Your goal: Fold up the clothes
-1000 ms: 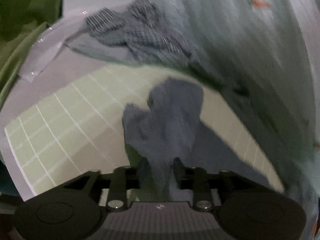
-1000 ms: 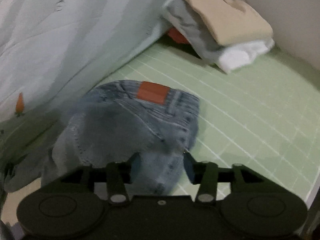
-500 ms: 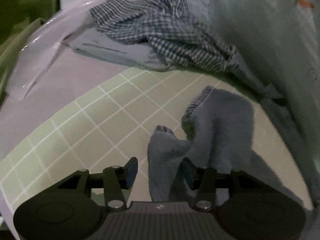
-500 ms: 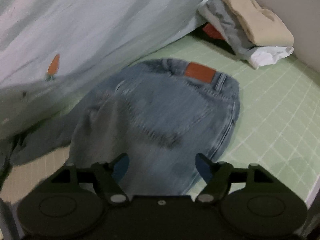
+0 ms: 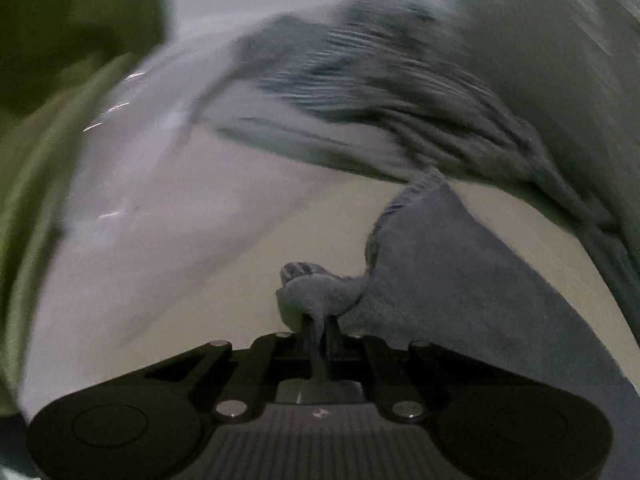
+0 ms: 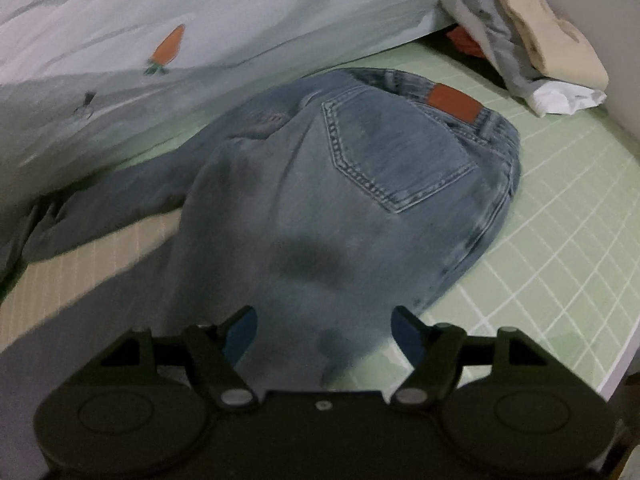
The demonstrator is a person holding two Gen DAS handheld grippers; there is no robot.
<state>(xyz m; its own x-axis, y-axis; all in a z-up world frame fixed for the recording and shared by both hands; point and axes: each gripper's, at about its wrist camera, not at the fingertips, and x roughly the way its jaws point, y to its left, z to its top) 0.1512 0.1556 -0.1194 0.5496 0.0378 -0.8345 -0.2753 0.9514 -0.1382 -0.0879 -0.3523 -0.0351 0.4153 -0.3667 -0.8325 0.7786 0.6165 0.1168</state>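
Lying seat-up on the green gridded mat (image 6: 560,216), the jeans (image 6: 360,200) had their waistband, marked by a brown patch (image 6: 454,101), toward the mat's far edge, and the legs trailed toward its left side. Denim of this kind was judged heavy, fairly stiff and not slippery; it should hold a crease but sag when lifted by a single point. Hems and waistband corners were judged the soundest places to grip.

The left gripper (image 5: 318,326) had its jaws closed on a bunched leg end. The right gripper (image 6: 324,330) stood with jaws wide apart over the denim, gripping nothing.

A carrot-print cover (image 6: 168,46) lay along the mat's far left edge. Folded clothes (image 6: 532,56) sat stacked at the far right corner.
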